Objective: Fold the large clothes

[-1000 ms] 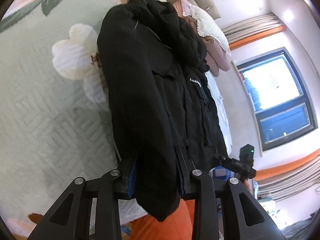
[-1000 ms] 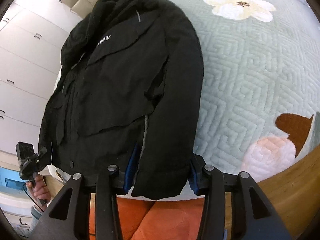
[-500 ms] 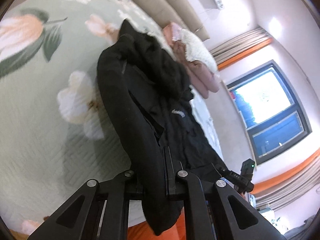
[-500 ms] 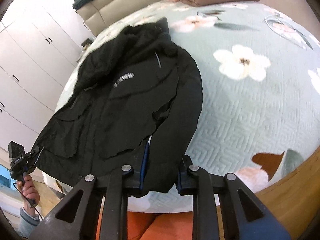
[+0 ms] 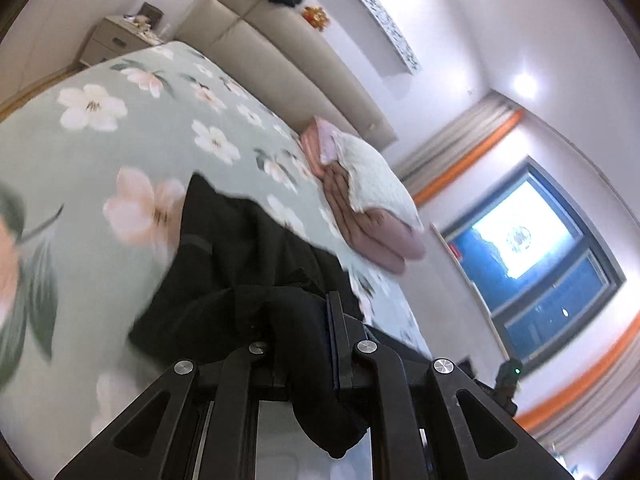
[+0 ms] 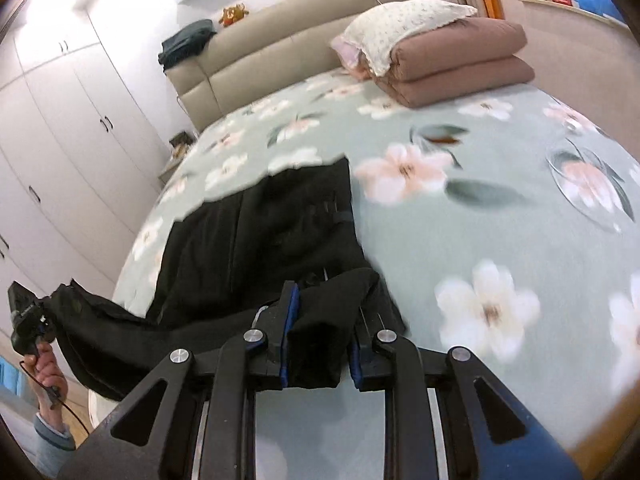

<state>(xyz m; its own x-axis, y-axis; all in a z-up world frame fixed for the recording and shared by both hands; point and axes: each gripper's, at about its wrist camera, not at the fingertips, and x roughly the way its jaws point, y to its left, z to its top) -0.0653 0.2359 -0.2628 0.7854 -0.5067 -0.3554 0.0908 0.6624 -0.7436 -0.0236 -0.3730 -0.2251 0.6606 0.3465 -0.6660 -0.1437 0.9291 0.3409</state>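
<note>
A large black jacket (image 6: 260,232) lies on the floral green bed (image 6: 480,208), its near part lifted. My right gripper (image 6: 320,332) is shut on a bunched edge of the jacket at its right side. My left gripper (image 5: 308,344) is shut on a fold of the same jacket (image 5: 240,264), and cloth hangs down between its fingers. In the right wrist view the left gripper (image 6: 28,320) shows at far left, holding the jacket's other corner off the bed edge.
Folded brown quilts with a white pillow (image 6: 440,48) sit near the beige headboard (image 6: 280,60). White wardrobes (image 6: 72,120) stand along the left. A window (image 5: 532,264) and curtains are on the other side. A nightstand (image 5: 116,40) stands by the bed.
Both grippers have closed on the jacket's lower edge and lifted it, pitching upward and carrying it over toward the headboard. The jacket now looks shorter, doubled over itself.
</note>
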